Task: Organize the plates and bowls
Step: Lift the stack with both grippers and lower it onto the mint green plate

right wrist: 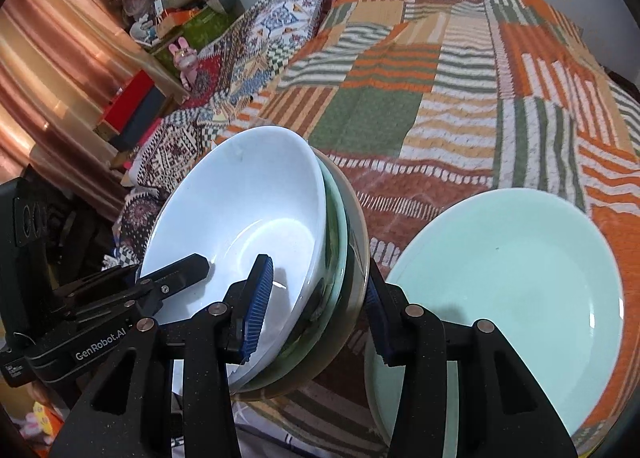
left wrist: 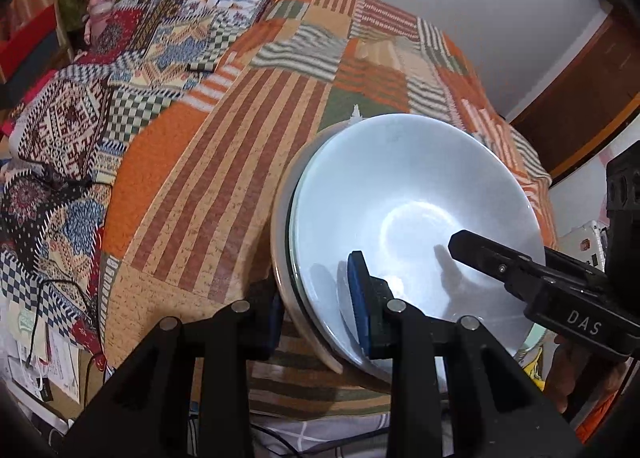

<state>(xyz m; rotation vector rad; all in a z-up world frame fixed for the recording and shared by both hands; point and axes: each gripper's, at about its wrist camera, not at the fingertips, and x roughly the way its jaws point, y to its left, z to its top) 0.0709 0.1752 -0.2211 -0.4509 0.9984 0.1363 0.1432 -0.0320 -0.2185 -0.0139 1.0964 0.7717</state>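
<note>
A white bowl [left wrist: 408, 218] sits nested in a stack with a glass bowl and a metal bowl beneath it, held tilted above the patchwork bedspread [left wrist: 224, 162]. My left gripper [left wrist: 316, 306] is shut on the left rim of the stack. My right gripper [right wrist: 316, 310] is shut on the opposite rim; the white bowl [right wrist: 240, 226] and metal bowl [right wrist: 356, 254] show between its fingers. A pale green plate [right wrist: 512, 298] lies on the bed to the right. Each gripper shows in the other's view.
A second patterned blanket [left wrist: 80, 130] covers the bed's left side. Shelves with boxes and a pink rabbit toy [right wrist: 185, 58] stand at the far left. Cables and papers [left wrist: 48, 358] lie below the bed's near edge. A wooden door [left wrist: 580, 98] is at right.
</note>
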